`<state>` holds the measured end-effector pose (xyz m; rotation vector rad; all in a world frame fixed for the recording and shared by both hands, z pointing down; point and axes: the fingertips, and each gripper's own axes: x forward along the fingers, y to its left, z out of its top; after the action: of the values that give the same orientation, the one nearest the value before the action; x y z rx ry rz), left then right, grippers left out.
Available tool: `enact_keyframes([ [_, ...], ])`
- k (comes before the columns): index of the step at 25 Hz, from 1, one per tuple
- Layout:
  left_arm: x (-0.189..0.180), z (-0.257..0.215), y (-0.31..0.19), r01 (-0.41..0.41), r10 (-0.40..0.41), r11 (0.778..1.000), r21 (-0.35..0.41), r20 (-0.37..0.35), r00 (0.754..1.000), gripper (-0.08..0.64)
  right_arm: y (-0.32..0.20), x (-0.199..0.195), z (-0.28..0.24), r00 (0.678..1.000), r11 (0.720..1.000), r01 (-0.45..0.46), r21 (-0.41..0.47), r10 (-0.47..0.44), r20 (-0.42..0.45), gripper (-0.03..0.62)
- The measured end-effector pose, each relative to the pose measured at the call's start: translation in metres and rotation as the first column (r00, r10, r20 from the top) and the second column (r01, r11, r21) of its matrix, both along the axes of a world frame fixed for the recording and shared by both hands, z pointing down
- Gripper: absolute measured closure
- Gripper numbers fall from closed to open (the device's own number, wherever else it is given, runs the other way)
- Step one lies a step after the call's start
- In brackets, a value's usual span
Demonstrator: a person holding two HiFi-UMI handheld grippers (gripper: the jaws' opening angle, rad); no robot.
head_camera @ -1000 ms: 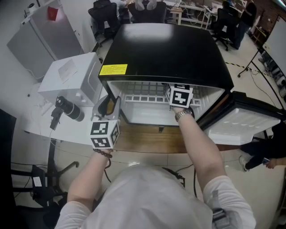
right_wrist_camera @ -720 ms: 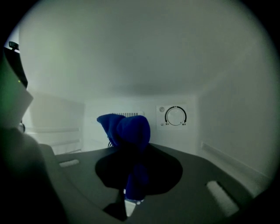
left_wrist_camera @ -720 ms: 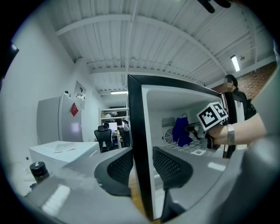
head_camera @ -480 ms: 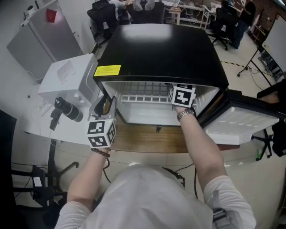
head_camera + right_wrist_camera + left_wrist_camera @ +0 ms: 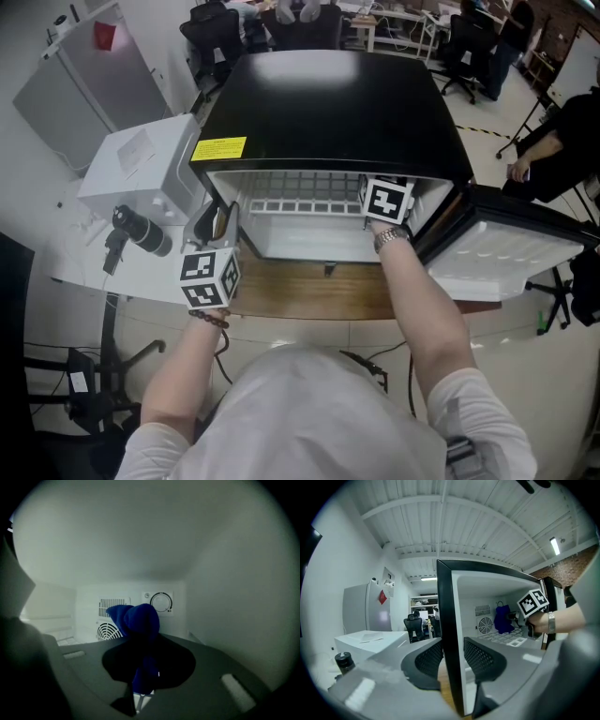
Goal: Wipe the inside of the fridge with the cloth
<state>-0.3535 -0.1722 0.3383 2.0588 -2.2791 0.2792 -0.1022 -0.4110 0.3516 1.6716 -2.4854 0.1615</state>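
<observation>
The black fridge [image 5: 328,103] stands on the wooden worktop [image 5: 300,292], set back from its near edge, with its door [image 5: 511,258] swung wide open to the right. The left claw [image 5: 452,656] is at the fridge's left front corner, its two meshed pads pinching the front edge of the left wall, one pad outside and one inside. The right claw [image 5: 147,667] reaches into the cabinet on the right side, above the white wire shelf [image 5: 300,202]. It is clamped on the blue cloth [image 5: 136,620], which bunches up in a lump beyond the pads and hangs down a little below them. The cloth is held in front of the back wall, near the round dial [image 5: 161,603] and the fan grille [image 5: 108,631]; whether it touches the wall I cannot tell. A white box [image 5: 141,164] sits just beside the fridge on its left.
</observation>
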Motion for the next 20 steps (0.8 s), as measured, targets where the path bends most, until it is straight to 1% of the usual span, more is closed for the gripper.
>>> enact_keyframes([
  [13, 0.0, 0.001, 0.0, -0.001, 0.001, 1.0, -0.004, -0.004, 1.0, 0.423, 0.01, 0.018, 0.001, 0.996, 0.996, -0.092, -0.007, 0.092, -0.014, 0.536],
  [17, -0.001, 0.001, 0.0, -0.005, 0.005, 1.0, -0.002, -0.005, 1.0, 0.423, 0.016, 0.019, -0.002, 0.997, 0.997, -0.083, 0.001, 0.083, 0.001, 0.536],
  [20, 0.0, 0.0, 0.0, -0.008, 0.008, 1.0, -0.002, -0.009, 1.0, 0.423, 0.025, 0.012, -0.014, 0.998, 0.999, -0.042, 0.034, 0.041, 0.038, 0.535],
])
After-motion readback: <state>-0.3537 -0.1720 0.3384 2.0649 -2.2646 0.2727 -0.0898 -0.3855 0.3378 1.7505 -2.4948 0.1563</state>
